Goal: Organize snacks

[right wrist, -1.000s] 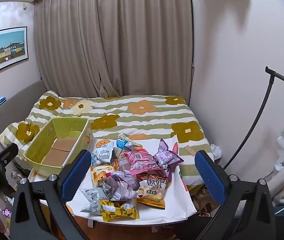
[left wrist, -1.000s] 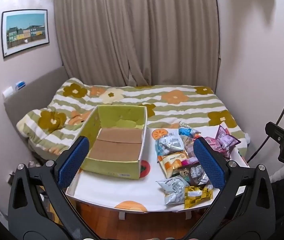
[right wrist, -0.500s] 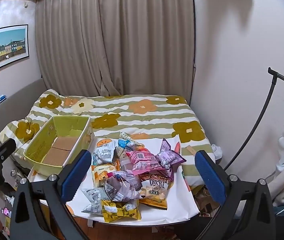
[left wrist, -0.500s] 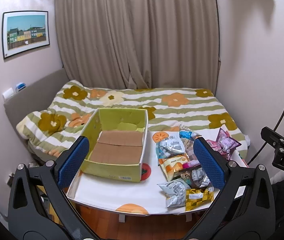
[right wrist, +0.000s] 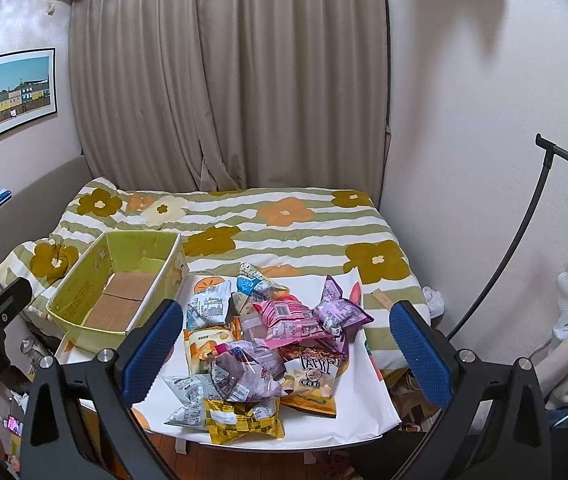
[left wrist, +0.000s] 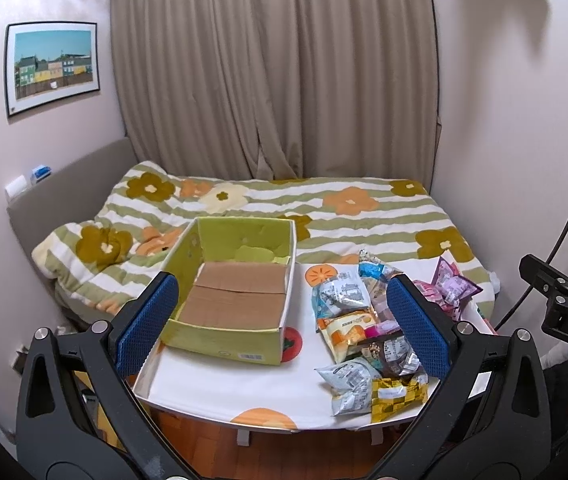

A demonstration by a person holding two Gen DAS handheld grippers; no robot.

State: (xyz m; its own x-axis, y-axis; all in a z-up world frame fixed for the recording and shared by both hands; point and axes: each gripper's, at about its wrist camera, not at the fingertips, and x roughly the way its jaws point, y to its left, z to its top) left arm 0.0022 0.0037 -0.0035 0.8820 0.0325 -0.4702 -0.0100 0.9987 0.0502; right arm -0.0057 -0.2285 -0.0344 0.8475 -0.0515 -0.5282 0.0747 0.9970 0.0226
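Observation:
A green cardboard box (left wrist: 231,300) with a bare brown bottom stands on the left of a white table (left wrist: 243,392); it also shows in the right wrist view (right wrist: 83,304). A pile of snack packets (left wrist: 368,332) lies on the right of the table, also in the right wrist view (right wrist: 259,344). It includes a pink packet (right wrist: 288,320), a purple one (right wrist: 340,312) and a yellow one (right wrist: 243,420). My left gripper (left wrist: 284,328) is open and empty, held back from the table's front edge. My right gripper (right wrist: 284,352) is open and empty, in front of the pile.
A bed with a striped flower quilt (left wrist: 324,208) lies behind the table, beige curtains (left wrist: 267,72) behind it. A black lamp stand (right wrist: 524,240) curves up at the right wall. Wooden floor (left wrist: 284,452) shows below the table's front edge.
Both grippers have tilted or drawn back slightly, so the table and bed sit a little lower in each view. Both stay open. Nothing on the table has moved.

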